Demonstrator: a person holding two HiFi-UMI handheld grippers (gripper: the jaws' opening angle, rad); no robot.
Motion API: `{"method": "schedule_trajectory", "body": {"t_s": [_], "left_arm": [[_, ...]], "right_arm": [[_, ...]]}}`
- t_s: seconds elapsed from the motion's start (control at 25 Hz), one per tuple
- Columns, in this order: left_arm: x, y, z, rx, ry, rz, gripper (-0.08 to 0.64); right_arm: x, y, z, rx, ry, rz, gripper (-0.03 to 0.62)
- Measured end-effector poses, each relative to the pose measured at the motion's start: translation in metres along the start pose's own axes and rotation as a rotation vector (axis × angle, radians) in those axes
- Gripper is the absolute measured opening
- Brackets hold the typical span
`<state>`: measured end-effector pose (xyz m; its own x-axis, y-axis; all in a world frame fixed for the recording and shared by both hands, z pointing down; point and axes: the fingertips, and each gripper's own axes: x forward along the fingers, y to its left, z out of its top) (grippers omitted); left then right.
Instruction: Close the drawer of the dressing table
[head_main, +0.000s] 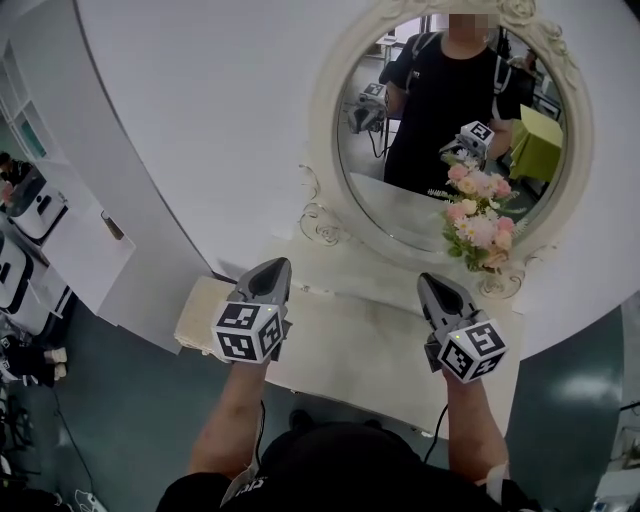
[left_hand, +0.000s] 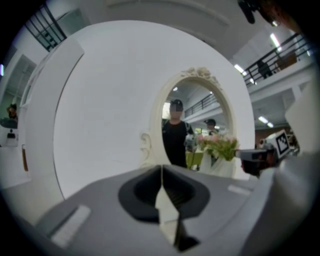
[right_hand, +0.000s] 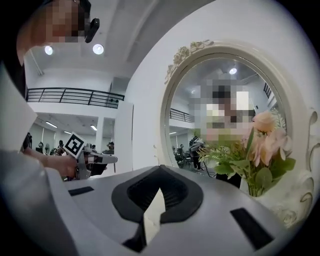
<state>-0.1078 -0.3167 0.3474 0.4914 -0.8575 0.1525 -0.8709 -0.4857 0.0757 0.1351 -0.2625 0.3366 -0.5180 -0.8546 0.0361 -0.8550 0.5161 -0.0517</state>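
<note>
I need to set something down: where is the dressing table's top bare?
Bare: the tabletop between the left gripper and the right gripper, in front of the mirror. Crowded: the back right corner, where the flowers stand.

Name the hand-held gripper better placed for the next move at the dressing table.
Left, probably. The left hand-held gripper, jaws shut and empty, hangs beside a cream piece jutting at the dressing table's left edge, possibly the drawer. The right hand-held gripper, also shut, is over the top, farther from it.
</note>
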Motion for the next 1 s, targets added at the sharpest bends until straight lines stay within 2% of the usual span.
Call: {"method": "schedule_trajectory", "body": {"t_s": [0.12, 0.56, 1.0], "left_arm": [[0.0, 0.006, -0.003, 0.005, 0.004, 0.02, 0.011], [0.001, 0.009, -0.003, 0.039, 0.008, 0.014, 0.011], [0.001, 0.005, -0.009, 0.032, -0.004, 0.022, 0.011]], "right_arm": [[-0.003, -0.009, 0.001, -0.001, -0.003, -0.029, -0.008], [-0.005, -0.023, -0.004, -0.02, 0.013, -0.07, -0.009], [0.006, -0.007, -0.013, -0.009, 0.021, -0.064, -0.009]]}}
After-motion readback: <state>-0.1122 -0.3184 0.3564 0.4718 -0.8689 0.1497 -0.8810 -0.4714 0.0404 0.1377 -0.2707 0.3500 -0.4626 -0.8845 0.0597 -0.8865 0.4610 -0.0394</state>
